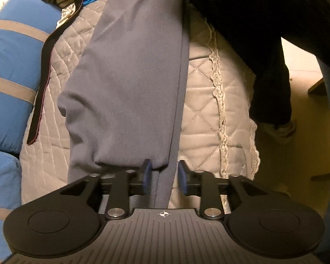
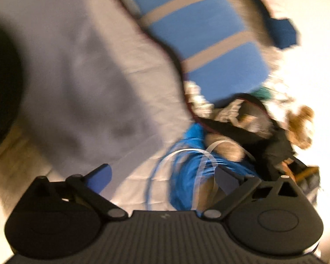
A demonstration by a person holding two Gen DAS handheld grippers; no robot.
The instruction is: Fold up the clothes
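Both grippers' fingers spread, left gripper (image 1: 164, 177) straddling grey garment (image 1: 129, 77), no legible writing.

Black grippers (image 1: 164, 177), blue finger pads (image 1: 147, 173)

Quilted bed cover (image 1: 204, 101), grey-blue garment (image 1: 129, 70), black strap (image 1: 44, 70) lying on it

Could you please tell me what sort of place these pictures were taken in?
Probably a bedroom: a grey garment lies on a quilted bedspread with a lace edge, beside a blue striped cushion, with household clutter piled at one end.
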